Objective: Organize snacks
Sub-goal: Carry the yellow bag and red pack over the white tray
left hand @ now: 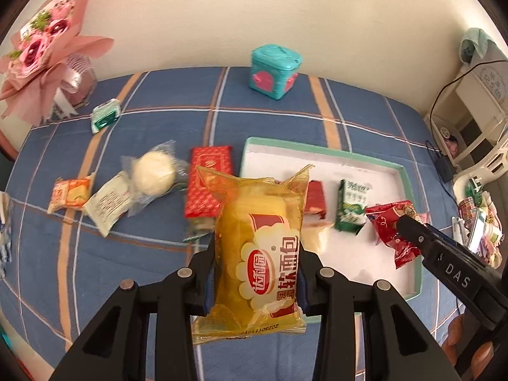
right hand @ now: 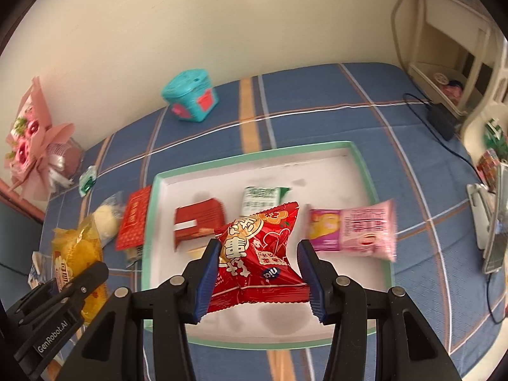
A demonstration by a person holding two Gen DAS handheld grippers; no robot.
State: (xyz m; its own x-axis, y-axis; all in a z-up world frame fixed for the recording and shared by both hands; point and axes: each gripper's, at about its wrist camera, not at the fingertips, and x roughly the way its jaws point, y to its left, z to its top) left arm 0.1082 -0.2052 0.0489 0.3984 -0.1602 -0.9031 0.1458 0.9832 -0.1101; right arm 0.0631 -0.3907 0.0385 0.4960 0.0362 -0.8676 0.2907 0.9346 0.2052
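Tray [right hand: 152,209] holds 3 snacks; left tool [left hand: 257,273] clamps yellow bread pack [left hand: 260,241], right tool [right hand: 258,273] clamps red packet [right hand: 257,254].

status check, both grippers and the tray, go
Left gripper shut on yellow bread packet. Right gripper shut on red crinkly snack bag over green-rimmed white tray. Tray part filled, open room left, nothing blocking.
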